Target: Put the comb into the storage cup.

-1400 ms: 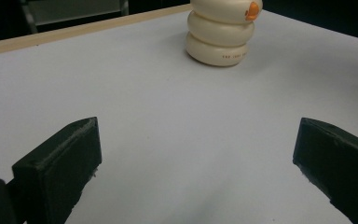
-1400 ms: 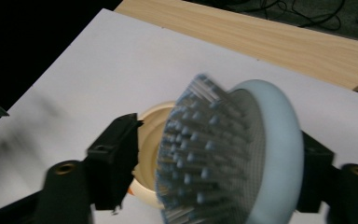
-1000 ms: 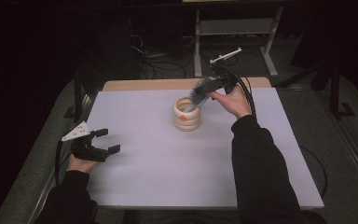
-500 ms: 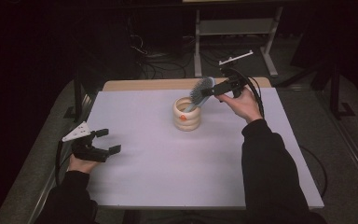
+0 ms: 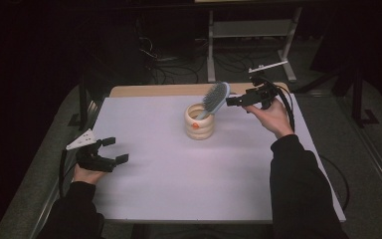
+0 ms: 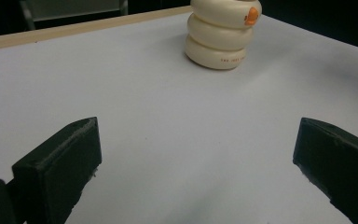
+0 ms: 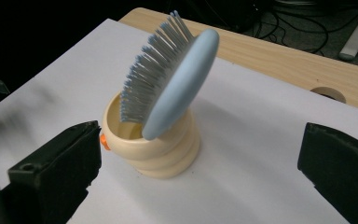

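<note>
Leaning out of the cream ringed holder (image 5: 199, 121), the blue hairbrush (image 5: 215, 98) stands handle-down in the opening, its head tipped toward the far right rim, bristles facing the left side of the table. It looks as though the rim alone props it at that slant, since nothing grips it. The holder sits on the white table cover (image 5: 189, 174), a little beyond the middle, with an orange mark on its near-left side.

Just beside the brush head, the right gripper (image 5: 233, 101) hovers in the air, tongs wide apart and pointing at the brush; the spread suggests the brush is free and the job of seating it is close to finished. The right gripper view makes that plain: both black jaws stand far to either edge, and between them the brush (image 7: 175, 77) rests with its handle sunk inside the holder (image 7: 154, 149), a detail the high view cannot resolve. That view also shows the bare wooden edge (image 7: 279, 58) of the table beyond the cover.

Over at the near left, the left gripper (image 5: 115, 150) rests low by the cover's edge, well apart from the work, seemingly idle. The left gripper view confirms its tongs are wide and empty, and offers the holder (image 6: 223, 32) from the side: three stacked rings, small print on the lowest.
</note>
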`<state>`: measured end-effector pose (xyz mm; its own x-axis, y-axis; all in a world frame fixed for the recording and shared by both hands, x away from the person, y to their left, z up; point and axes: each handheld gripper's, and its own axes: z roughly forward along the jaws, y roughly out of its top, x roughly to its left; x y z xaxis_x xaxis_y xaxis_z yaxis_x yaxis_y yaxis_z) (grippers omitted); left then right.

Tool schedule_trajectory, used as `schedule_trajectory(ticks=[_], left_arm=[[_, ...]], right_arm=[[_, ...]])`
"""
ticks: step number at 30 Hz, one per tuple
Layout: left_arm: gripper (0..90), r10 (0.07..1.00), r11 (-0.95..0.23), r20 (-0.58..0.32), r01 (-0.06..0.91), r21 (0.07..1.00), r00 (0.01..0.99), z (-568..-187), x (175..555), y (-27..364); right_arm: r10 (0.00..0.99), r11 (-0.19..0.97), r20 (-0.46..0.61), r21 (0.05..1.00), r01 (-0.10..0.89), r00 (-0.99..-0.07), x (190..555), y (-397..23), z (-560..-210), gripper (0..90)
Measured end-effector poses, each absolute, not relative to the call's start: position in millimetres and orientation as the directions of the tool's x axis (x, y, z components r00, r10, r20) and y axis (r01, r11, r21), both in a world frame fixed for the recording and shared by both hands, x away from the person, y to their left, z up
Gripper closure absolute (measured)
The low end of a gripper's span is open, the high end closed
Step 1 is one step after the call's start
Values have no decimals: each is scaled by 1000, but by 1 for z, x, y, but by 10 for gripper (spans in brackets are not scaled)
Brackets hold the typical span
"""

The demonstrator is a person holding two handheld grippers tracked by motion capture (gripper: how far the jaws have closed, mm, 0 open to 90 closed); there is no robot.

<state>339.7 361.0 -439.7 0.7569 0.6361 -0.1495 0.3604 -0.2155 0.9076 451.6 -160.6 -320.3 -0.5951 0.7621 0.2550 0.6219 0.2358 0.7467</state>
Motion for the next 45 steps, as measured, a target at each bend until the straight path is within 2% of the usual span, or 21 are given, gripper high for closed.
schedule_trajectory(ticks=[19,28,45], left_arm=[[8,641,-205,-155,362,910,752,-440,341,361],[8,640,-205,-158,365,908,752,-440,342,361],[8,632,-200,-173,374,906,756,-441,343,361]], right_arm=[[768,242,247,742,625,-591,434,-190,-338,0],[756,212,273,758,617,-595,418,-205,-351,0],[764,204,248,782,589,-595,390,-227,-371,0]])
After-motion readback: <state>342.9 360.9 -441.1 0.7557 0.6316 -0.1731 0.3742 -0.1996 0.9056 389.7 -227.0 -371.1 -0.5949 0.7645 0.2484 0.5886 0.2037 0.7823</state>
